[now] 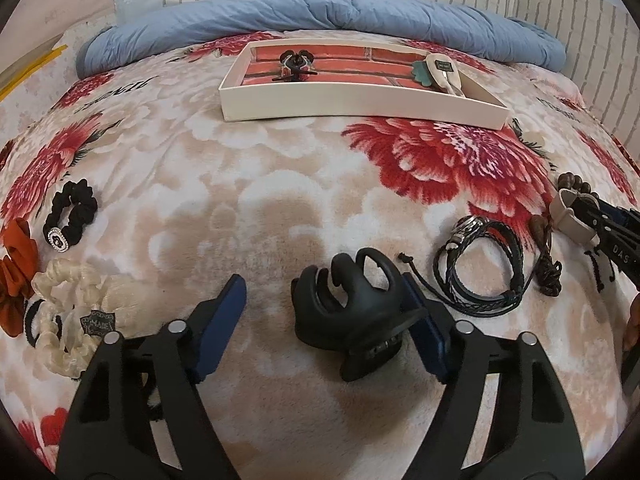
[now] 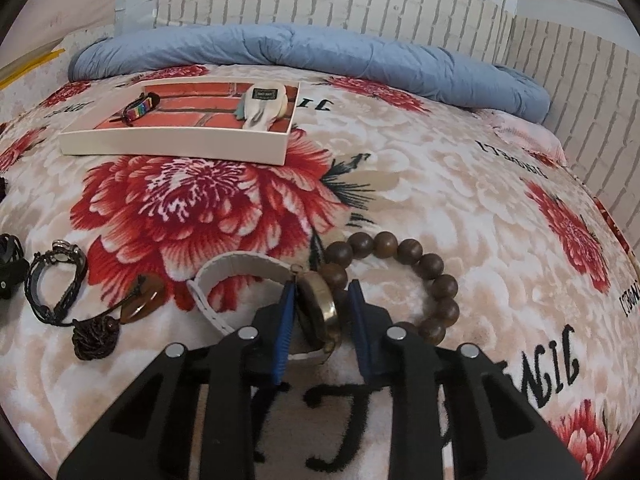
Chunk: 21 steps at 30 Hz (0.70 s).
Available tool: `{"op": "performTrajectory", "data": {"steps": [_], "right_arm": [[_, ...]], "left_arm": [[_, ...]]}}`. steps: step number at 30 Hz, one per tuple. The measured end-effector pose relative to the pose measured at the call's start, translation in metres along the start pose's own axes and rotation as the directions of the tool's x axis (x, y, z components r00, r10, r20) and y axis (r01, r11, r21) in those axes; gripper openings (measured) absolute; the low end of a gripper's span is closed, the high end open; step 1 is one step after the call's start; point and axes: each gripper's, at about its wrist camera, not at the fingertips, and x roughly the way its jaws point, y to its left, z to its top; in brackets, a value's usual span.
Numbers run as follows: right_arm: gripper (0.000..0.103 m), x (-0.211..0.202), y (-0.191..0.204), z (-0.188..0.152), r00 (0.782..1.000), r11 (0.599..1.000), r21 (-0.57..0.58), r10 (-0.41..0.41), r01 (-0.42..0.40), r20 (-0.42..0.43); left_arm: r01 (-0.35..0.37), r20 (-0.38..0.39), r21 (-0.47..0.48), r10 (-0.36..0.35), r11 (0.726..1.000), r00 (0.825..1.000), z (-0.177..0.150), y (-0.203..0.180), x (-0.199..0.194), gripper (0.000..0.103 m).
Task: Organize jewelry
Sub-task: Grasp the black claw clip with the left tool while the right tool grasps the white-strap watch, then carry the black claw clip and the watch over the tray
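Note:
My left gripper (image 1: 324,292) is open low over the floral blanket, with a black claw hair clip (image 1: 352,312) lying between its blue fingers, against the right one. My right gripper (image 2: 322,296) is open around a white-strapped watch (image 2: 316,312) standing on edge between its fingers; the left finger touches the watch case. A brown wooden bead bracelet (image 2: 420,264) lies just behind it. A white tray (image 1: 360,104) with a brick-pattern floor sits at the far side and holds a small bracelet (image 1: 294,64) and a cream hair item (image 1: 444,70); the tray also shows in the right wrist view (image 2: 176,144).
Left of the left gripper lie a black scrunchie (image 1: 70,216), an orange scrunchie (image 1: 16,272) and a cream scrunchie (image 1: 68,320). A black braided leather bracelet (image 1: 480,268) and a brown pendant cord (image 2: 120,316) lie between the grippers. A blue duvet (image 1: 320,16) and brick wall bound the far side.

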Motion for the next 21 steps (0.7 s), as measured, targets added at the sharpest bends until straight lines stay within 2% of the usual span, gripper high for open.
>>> {"op": "performTrajectory", "data": {"steps": [12, 14, 21], "right_arm": [[0.026, 0.0030, -0.0004, -0.0002, 1.000, 1.000, 0.006, 0.009, -0.009, -0.008], [0.020, 0.0022, -0.0016, -0.0005, 1.000, 1.000, 0.015, 0.018, -0.018, -0.004], [0.017, -0.0001, -0.0058, -0.0013, 0.999, 0.998, 0.032, 0.045, -0.045, 0.006]], "left_arm": [[0.011, 0.024, 0.011, -0.011, 1.000, 1.000, -0.0007, -0.0015, -0.0051, 0.048], [0.013, 0.026, 0.014, -0.013, 1.000, 1.000, -0.0007, -0.0018, -0.0055, 0.047], [0.023, 0.031, 0.003, -0.023, 1.000, 0.999, -0.0010, -0.0004, -0.0067, 0.046]]}}
